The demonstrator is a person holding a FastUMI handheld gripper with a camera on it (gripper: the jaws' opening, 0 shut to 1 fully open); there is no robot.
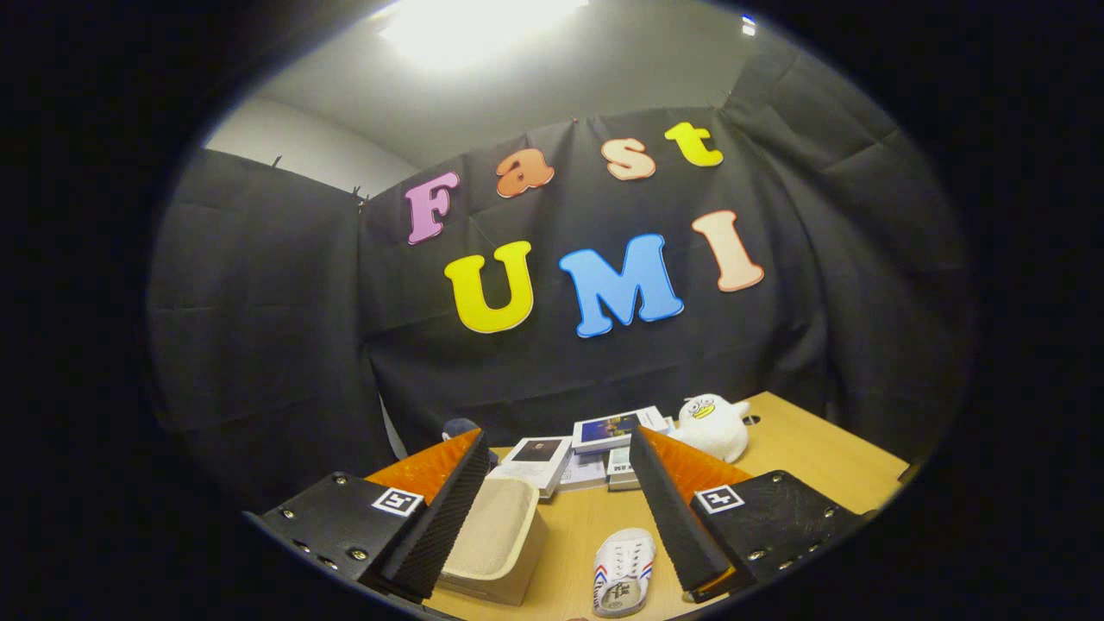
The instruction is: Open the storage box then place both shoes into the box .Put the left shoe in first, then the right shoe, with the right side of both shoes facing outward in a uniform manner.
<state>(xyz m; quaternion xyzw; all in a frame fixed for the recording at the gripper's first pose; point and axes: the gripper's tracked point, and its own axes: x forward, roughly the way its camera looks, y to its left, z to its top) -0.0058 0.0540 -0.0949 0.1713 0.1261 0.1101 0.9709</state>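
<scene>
My gripper (556, 470) is held above the wooden table (802, 470), open, with nothing between its fingers. Below the gap lies a white shoe (623, 573) with red and blue side stripes, close to the right finger (668, 509). A beige storage box (496, 539) with its lid closed sits on the table beside the left finger (448, 509), which hides part of it. I make out one shoe from here.
Several books (591, 453) lie in a loose pile on the table beyond the fingers. A white plush duck (711, 424) sits to the right of the books. A dark blue object (461, 427) peeks out behind the left finger. Black cloth walls the booth behind the table.
</scene>
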